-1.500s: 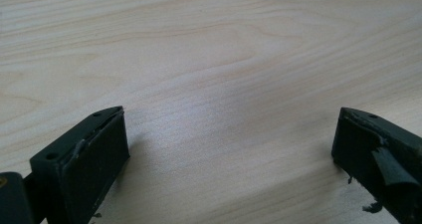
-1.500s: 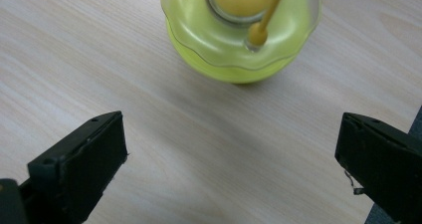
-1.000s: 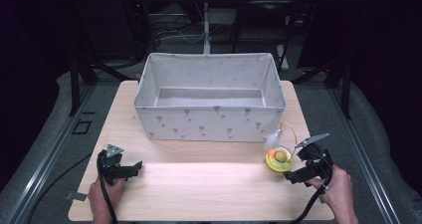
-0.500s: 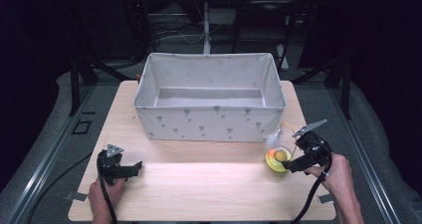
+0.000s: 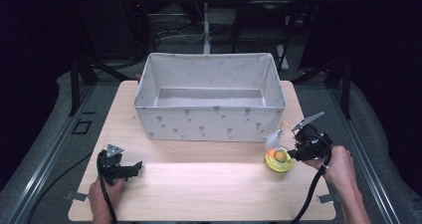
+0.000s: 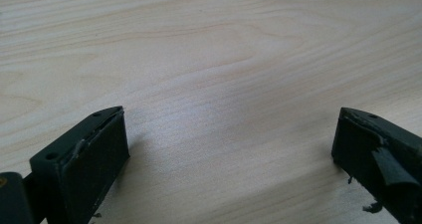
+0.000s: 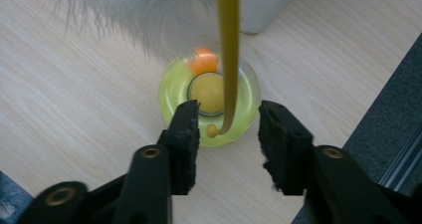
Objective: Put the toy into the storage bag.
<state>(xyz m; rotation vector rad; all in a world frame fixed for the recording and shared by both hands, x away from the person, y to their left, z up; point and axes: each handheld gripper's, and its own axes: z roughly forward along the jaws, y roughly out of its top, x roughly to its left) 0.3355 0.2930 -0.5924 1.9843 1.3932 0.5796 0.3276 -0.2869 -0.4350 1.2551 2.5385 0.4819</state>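
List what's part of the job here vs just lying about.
In play:
- yellow-green ring toy with white feather, on the table
- right gripper, jaws just closing around the toy's yellow wand
- probably the fabric bin, empty

Idle:
- left gripper, open over bare table

Bench (image 5: 209, 194): fabric bin (image 5: 209, 119) stands on its far half, centred. Toy disc (image 5: 279, 160) lies on the bench before the bin's right front corner, near it, with a feather (image 5: 272, 139) rising between disc and bin. Right hand-held gripper (image 5: 297, 153) just right of the disc. Left hand-held gripper (image 5: 130, 167) on the bench near its front left, well apart from the bin.
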